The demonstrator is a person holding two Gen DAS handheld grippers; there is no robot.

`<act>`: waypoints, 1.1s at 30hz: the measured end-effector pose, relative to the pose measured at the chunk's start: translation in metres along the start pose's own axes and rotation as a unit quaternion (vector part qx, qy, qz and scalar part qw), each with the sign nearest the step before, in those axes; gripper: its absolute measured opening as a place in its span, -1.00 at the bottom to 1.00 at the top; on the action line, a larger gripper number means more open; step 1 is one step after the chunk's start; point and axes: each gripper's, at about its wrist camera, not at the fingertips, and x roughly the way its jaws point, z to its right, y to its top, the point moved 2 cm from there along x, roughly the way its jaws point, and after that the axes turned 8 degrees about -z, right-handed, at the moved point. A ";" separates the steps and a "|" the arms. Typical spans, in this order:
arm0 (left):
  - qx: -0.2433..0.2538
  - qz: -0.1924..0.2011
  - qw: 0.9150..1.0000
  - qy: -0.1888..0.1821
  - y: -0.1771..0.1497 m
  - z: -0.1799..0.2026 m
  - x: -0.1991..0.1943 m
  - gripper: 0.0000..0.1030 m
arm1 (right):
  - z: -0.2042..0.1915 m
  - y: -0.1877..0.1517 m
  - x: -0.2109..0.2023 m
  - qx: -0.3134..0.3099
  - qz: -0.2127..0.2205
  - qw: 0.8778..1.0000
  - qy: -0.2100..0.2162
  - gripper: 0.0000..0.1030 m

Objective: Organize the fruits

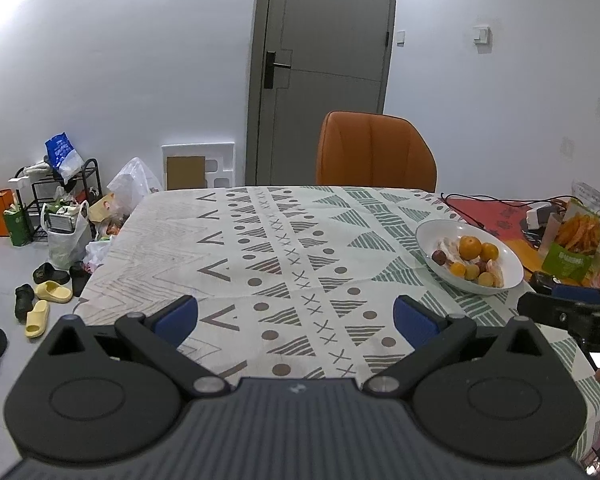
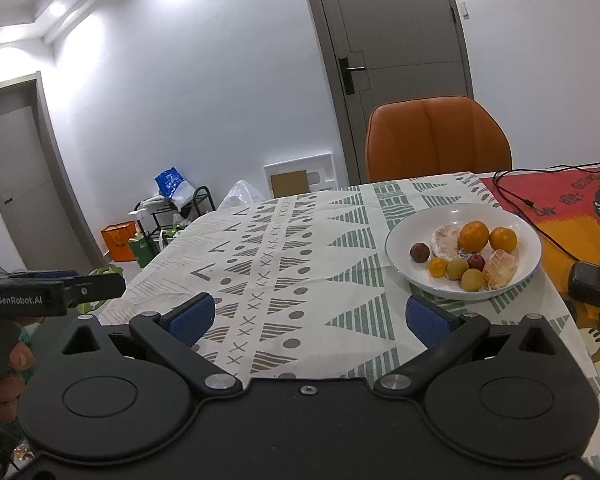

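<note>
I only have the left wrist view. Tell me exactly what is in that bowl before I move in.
Observer: The right wrist view shows the white bowl holding two whole oranges, two peeled citrus pieces and several small round fruits.
Operator: Give me the small ones.
Observer: Two dark red, one at the bowl's left, plus three yellowish ones near the front.
Operator: Report what sits right of the bowl.
Observer: A small black box lies on the table there.
Operator: Report my right claw.
Observer: The right claw is open, holding nothing.
</note>
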 end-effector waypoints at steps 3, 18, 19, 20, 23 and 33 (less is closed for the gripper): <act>-0.001 0.000 1.000 0.000 0.000 -0.001 0.000 1.00 | 0.001 0.000 0.001 0.000 0.000 1.000 -0.001 1.00; -0.012 -0.005 1.000 0.002 -0.001 -0.005 0.005 1.00 | 0.001 0.000 0.003 -0.004 -0.001 1.000 -0.005 1.00; -0.012 -0.007 1.000 0.002 -0.001 -0.005 0.005 1.00 | 0.001 0.000 0.003 -0.004 -0.001 1.000 -0.005 1.00; -0.013 -0.009 1.000 0.003 -0.001 -0.006 0.006 1.00 | 0.001 0.000 0.003 -0.003 0.000 1.000 -0.004 1.00; -0.013 -0.011 1.000 0.003 -0.001 -0.006 0.008 1.00 | 0.001 -0.001 0.005 -0.001 -0.002 1.000 -0.002 1.00; -0.014 -0.015 1.000 0.003 -0.002 -0.006 0.011 1.00 | 0.005 -0.001 0.007 0.003 -0.006 1.000 -0.007 1.00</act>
